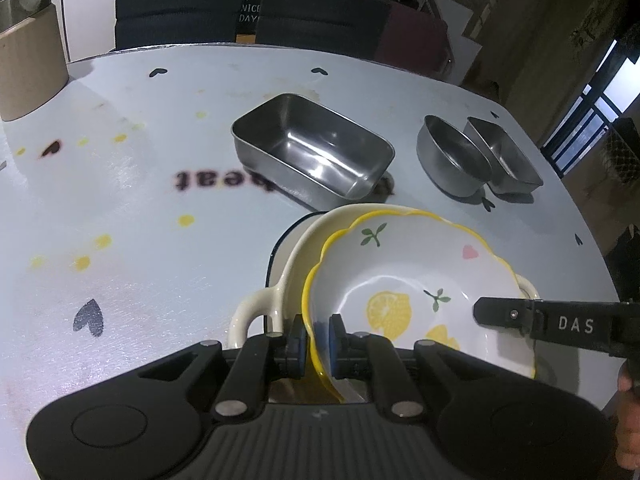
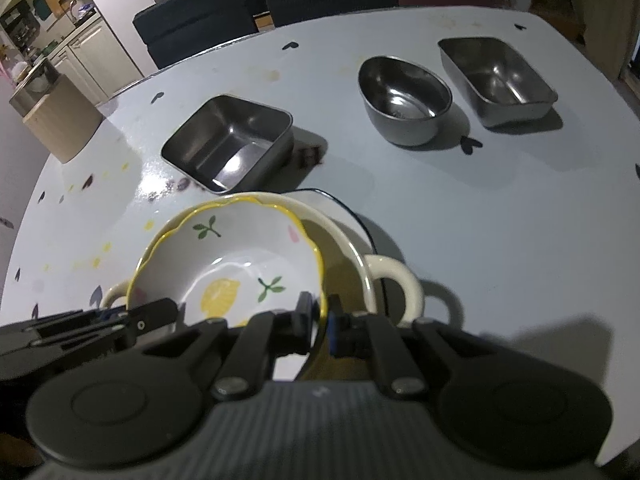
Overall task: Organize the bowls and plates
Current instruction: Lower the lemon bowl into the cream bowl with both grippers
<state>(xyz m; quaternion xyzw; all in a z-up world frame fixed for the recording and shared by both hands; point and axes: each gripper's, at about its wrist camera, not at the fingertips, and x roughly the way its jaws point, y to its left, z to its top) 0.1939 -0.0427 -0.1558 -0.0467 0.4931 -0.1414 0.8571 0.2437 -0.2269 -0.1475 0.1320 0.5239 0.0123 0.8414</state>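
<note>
Left wrist view shows both grippers [image 1: 319, 336] [image 2: 319, 322] clamping the lemon bowl's [image 1: 400, 280] rim over the cream dish [image 1: 288, 276]; three steel containers [image 1: 312, 148] remain unstacked.

Glossy ceramic lemon bowl [image 1: 404, 280], shiny steel tins [image 1: 312, 148], prob. laminate table [image 1: 140, 200], matt plastic tongs [image 1: 319, 340]

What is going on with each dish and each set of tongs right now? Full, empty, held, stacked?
Lemon bowl: empty, tilted, rim pinched on both sides.
Cream handled dish: under the lemon bowl.
Left tongs: shut on the lemon bowl's rim.
Right tongs: shut on the opposite rim.
Big steel tray: empty, upright.
Round steel bowl: empty, upright.
Small steel tray: empty, upright.
</note>
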